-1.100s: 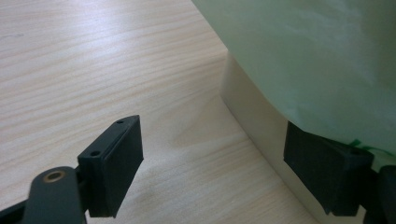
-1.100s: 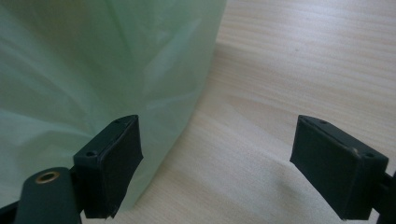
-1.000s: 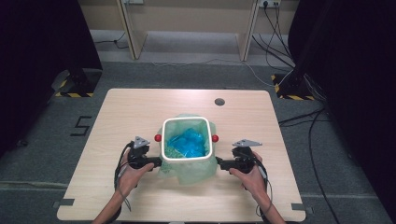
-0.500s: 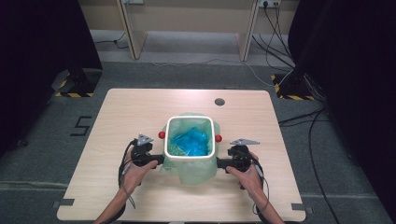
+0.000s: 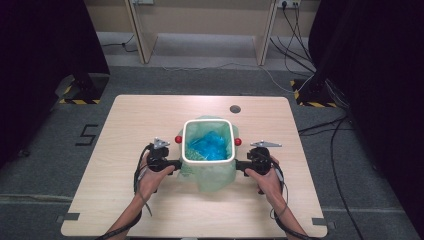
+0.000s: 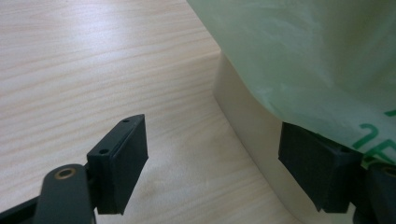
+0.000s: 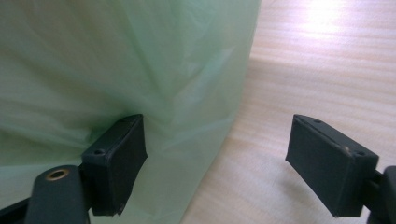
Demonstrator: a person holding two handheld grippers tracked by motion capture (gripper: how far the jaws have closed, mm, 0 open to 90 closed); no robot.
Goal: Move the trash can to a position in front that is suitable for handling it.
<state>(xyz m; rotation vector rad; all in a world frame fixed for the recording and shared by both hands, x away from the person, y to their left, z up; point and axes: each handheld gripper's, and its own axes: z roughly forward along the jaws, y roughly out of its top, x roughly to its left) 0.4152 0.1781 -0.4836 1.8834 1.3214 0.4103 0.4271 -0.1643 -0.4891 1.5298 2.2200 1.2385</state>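
A white bin [image 5: 183,143] lined with a pale green bag [image 5: 212,176] stands mid-table, with crumpled blue material [image 5: 210,145] inside. Red knobs [image 5: 177,139] stick out on both sides. My left gripper [image 5: 176,164] is open at the bin's left side. In the left gripper view its jaws [image 6: 215,172] have just been closing; the bin's cream wall [image 6: 247,116] lies between them and one pad sits under the bag's hem [image 6: 317,60]. My right gripper [image 5: 240,165] is open at the right side. Its jaws [image 7: 219,163] have also been closing, around a loose fold of bag [image 7: 116,60].
The light wooden table [image 5: 125,200] has a dark round cable hole [image 5: 235,108] behind the bin. Both forearms come in over the front edge. Cables trail from the grippers. Grey floor, a desk frame and black curtains surround the table.
My left gripper has moved right, closer to the bin. The bin and its bag have shifted slightly to the right. The right gripper has hardly moved.
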